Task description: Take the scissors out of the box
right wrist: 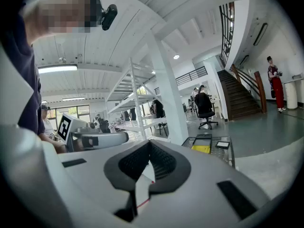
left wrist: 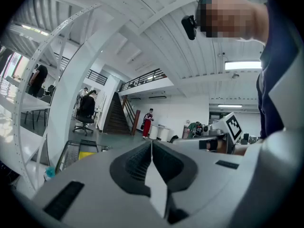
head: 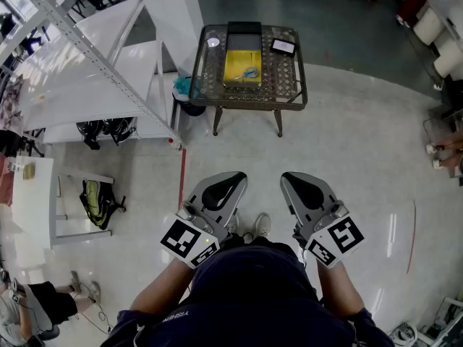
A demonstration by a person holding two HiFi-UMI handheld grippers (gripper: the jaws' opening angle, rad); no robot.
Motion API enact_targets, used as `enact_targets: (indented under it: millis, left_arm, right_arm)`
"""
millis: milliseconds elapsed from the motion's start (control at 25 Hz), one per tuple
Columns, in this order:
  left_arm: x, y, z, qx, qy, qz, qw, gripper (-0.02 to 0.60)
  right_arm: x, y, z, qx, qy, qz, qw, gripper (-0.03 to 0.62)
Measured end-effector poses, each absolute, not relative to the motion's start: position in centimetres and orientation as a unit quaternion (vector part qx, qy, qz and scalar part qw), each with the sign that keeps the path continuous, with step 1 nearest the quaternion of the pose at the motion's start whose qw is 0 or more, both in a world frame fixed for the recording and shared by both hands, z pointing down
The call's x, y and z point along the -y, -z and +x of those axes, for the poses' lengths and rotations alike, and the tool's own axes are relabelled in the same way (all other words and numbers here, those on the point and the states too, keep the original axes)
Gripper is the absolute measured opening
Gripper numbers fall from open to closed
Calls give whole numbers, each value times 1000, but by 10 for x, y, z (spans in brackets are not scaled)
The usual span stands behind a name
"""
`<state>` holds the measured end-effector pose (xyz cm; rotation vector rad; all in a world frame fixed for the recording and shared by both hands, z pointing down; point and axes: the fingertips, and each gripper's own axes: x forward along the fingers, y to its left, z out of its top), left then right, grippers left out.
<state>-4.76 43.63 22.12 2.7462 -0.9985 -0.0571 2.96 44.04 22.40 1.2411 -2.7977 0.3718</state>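
A yellow box (head: 242, 66) lies on a small metal mesh table (head: 292, 78) far ahead of me, with blue-handled scissors (head: 249, 71) in it. Both grippers are held close to my body, well short of the table. My left gripper (head: 235, 180) is shut with nothing in it, and so is my right gripper (head: 289, 180). In the left gripper view the closed jaws of the left gripper (left wrist: 151, 144) fill the foreground and the yellow box (left wrist: 86, 153) is small at left. In the right gripper view the right gripper (right wrist: 149, 144) points up, with the yellow box (right wrist: 202, 149) at right.
A black lid (head: 244, 30), a phone (head: 283, 46) and a small white disc (head: 213, 42) also lie on the table. A teal bin (head: 184, 88) sits beside its left legs. White shelving (head: 108, 85) and a pillar (head: 173, 13) stand at left. Grey floor lies between me and the table.
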Motion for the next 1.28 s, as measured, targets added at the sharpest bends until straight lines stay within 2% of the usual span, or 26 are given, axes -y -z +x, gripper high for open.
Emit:
enact_targets:
  millis: [440,1280]
  left_arm:
    - [-438,-228,-37,343,14,932,114,29]
    - [-407,-236,33,377,6,919,119,29]
  right_arm:
    - [-440,-229,41,907,-130,399,21,18]
    - [-410,-240,119,918,-140,371,22,17]
